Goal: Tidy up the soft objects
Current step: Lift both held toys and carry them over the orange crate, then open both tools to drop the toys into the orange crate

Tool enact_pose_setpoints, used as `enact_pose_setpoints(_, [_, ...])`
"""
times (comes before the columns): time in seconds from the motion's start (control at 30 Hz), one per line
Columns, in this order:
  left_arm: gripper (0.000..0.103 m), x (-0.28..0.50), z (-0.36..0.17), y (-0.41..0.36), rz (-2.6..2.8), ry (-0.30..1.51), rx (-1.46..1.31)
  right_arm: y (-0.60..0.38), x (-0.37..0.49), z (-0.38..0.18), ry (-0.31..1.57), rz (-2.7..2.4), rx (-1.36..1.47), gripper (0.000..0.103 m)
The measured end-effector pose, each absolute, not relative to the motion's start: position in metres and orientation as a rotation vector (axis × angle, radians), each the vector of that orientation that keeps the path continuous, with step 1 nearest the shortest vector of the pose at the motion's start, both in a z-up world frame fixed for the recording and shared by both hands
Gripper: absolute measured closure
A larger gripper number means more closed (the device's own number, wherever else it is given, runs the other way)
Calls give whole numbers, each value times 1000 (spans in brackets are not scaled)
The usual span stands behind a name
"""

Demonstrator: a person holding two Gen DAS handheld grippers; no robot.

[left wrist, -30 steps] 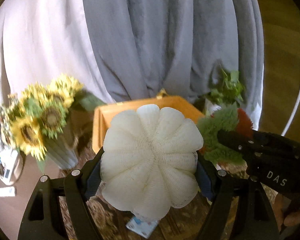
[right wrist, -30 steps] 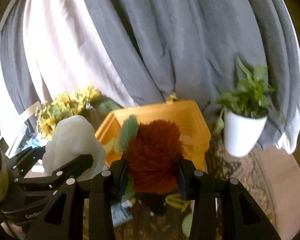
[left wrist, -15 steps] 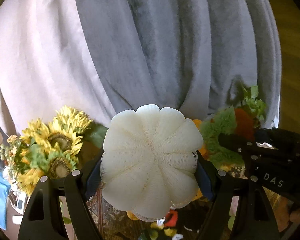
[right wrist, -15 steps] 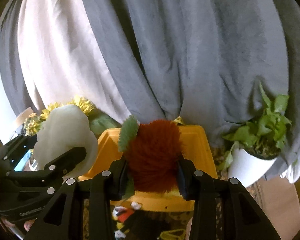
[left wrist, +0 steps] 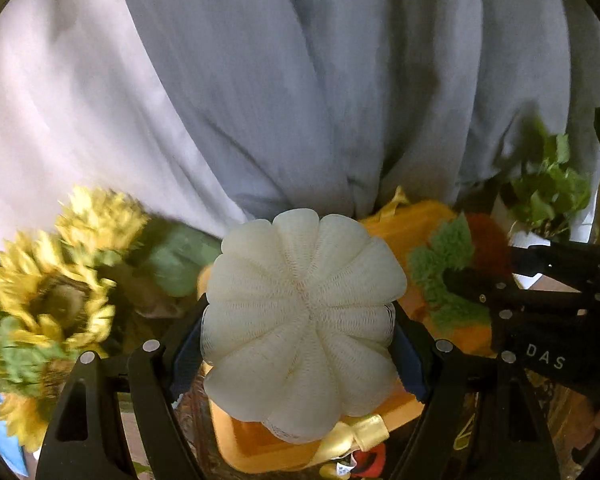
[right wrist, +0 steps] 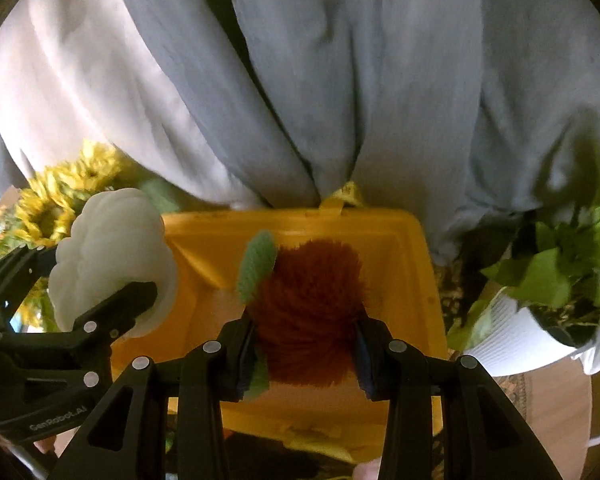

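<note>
Both tools loaded, both over or near the orange bin (right wrist: 416, 264).

Right tool (right wrist: 304, 344): clamped on a rust-red fuzzy plush (right wrist: 312, 312) with a green felt leaf (right wrist: 256, 268) at its left. The plush hangs directly above the bin's open mouth; bin floor shows behind and below it, far rim beyond, near rim under the tool's fingers. So the bin lies straight down from this tool, and a release from here looks like it would land inside.

Left tool (left wrist: 300, 352): clamped on a white mesh bath pouf (left wrist: 304, 316), pads pressed into both sides. In the right wrist view the pouf (right wrist: 112, 264) sits at the bin's left rim, partly over it and partly outside. In the left wrist view orange shows under and behind the pouf, but the pouf hides how much of the mouth lies beneath it. The bin interior lies to this tool's right and slightly forward.

Judgement: the right hand is better placed and can drop first. The left needs a short shift rightward toward bin centre, and the two tools are close side by side, so a bump is possible.

Round items, no long axis to align.

Sunflowers (left wrist: 56, 300) stand left of the bin and a potted plant (right wrist: 552, 280) to its right, both near but apart. A grey curtain (right wrist: 340, 80) hangs behind.
</note>
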State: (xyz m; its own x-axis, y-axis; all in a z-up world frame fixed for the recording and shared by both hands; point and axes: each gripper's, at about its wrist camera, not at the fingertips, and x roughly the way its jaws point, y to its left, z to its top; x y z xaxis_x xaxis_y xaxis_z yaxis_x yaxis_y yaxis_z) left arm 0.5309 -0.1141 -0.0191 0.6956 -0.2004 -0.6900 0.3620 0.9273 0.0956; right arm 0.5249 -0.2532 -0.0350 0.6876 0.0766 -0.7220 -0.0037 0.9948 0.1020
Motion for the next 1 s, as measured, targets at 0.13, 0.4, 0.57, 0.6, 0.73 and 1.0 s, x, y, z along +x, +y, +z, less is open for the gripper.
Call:
enact_pose_setpoints(0.13, [19, 549, -39, -118, -333, 828, 212, -257, 544, -51, 902, 63, 113, 56])
enact_pose_setpoints(0.4, [4, 554, -48, -120, -278, 847, 234, -267, 544, -61, 940, -16, 132, 35])
enact_pose_setpoints(0.57, [4, 533, -32, -116, -239, 783, 253, -267, 524, -44, 886, -62, 99, 35])
enact_pose_setpoints(0.6, [4, 527, -30, -114, -234, 775, 248, -267, 520, -41, 877, -71, 95, 35])
enact_pose_setpoints(0.73, [4, 504, -18, -108, -216, 719, 242, -265, 501, -23, 830, -82, 104, 35])
enact_pose_setpoints(1.0, [1, 461, 2, -105, -192, 625, 233, -260, 461, 4, 731, -104, 76, 33])
